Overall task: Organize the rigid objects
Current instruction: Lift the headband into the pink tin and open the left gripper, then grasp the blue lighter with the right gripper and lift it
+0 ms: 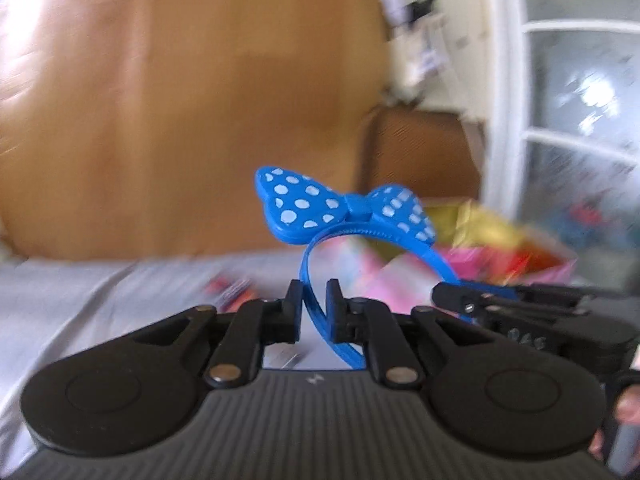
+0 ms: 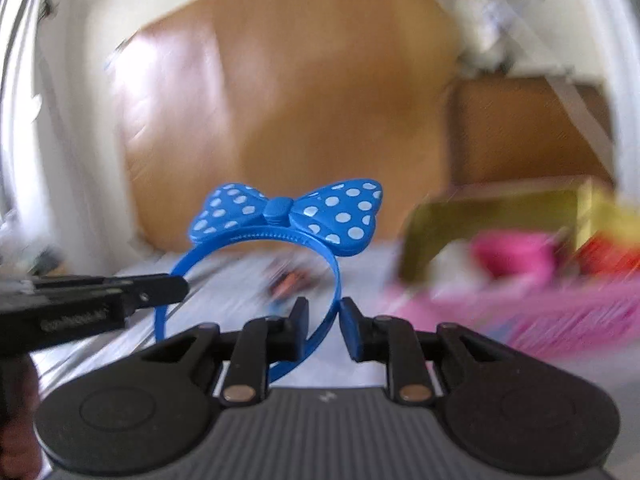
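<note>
- At mid-frame in both wrist views, the blue headband (image 1: 344, 208) with its dotted bow stands upright, clear of the grey bed (image 1: 80, 292).
- Left claw (image 1: 314, 312) pinches one leg, right claw (image 2: 324, 326) the other (likely for steadiness).
- Pink basket (image 2: 560, 312) lies right, probably its destination.

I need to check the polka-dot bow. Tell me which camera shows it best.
The right wrist view: the bow on the blue headband faces the camera, both wings sharp and whole. The left wrist view shows it too, but angled, its right wing foreshortened.
</note>
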`<state>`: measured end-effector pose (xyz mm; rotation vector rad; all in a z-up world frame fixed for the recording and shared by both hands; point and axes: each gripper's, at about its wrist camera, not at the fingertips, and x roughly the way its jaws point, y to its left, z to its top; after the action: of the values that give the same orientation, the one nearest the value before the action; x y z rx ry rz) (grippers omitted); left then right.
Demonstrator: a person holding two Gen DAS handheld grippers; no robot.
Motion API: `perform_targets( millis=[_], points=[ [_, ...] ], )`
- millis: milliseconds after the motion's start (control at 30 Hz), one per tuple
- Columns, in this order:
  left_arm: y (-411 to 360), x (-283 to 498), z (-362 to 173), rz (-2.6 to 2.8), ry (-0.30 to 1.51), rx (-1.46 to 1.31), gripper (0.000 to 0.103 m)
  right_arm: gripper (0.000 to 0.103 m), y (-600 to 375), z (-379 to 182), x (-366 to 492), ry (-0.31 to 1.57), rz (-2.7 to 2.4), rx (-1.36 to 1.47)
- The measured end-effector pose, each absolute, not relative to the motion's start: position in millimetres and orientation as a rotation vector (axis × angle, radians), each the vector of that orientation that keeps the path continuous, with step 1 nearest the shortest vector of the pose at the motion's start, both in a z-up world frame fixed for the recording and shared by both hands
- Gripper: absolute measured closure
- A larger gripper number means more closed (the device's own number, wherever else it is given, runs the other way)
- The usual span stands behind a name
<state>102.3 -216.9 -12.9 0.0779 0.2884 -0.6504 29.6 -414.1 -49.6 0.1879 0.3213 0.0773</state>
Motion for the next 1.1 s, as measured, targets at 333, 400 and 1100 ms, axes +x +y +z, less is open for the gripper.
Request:
perform_targets(
  millis=[333,400,1100],
  points=[
    [-366.6,175.0,-31.7,-0.742,0.335,0.006,0.088,0.083,-542.6,-51.0,96.2,0.402,-0.225,0.202],
    [-381.8,183.8,-39.4,-0.729,0.338,0.023,0.087,0.079,-556.6,-55.9,106.2,0.417,-0.235,0.220],
    [-174.8,163.2,-58.6,-0.381,0.391,-0.084,0.053,0.052,-475.2,-43.9,52.3,0.104,-0.040,0.160]
  ],
)
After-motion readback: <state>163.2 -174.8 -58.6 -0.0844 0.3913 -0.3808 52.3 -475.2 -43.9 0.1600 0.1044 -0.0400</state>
